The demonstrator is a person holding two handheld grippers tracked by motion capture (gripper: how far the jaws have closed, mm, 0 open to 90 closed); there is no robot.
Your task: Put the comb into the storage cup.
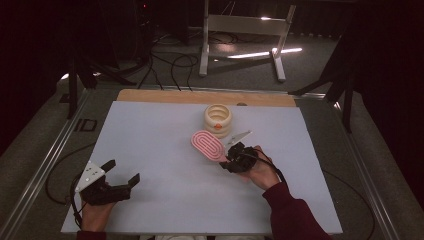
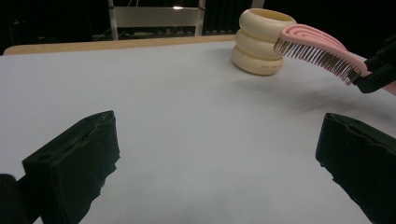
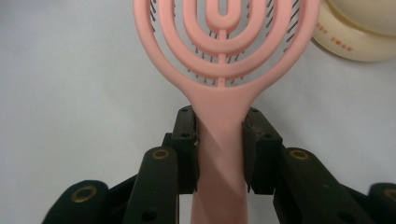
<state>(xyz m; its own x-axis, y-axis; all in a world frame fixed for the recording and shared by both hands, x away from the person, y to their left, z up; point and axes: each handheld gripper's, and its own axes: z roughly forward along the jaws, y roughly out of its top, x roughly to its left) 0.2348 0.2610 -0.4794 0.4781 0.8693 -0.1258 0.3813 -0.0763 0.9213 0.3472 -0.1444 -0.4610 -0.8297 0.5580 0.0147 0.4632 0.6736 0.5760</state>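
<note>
A pink brush is held by its handle between the jaws of the right gripper, which are closed on it from both sides, as seen in the right gripper view. The brush is carried above the white table, bristles down, its head pointing toward ten o'clock from the gripper. A cream holder, shaped like stacked rings, stands at one o'clock from the brush head, near it but apart. In the left gripper view the brush is seen raised just beside the holder. The left gripper is held low at the table's seven o'clock corner, its jaws wide apart with nothing between them.
</note>
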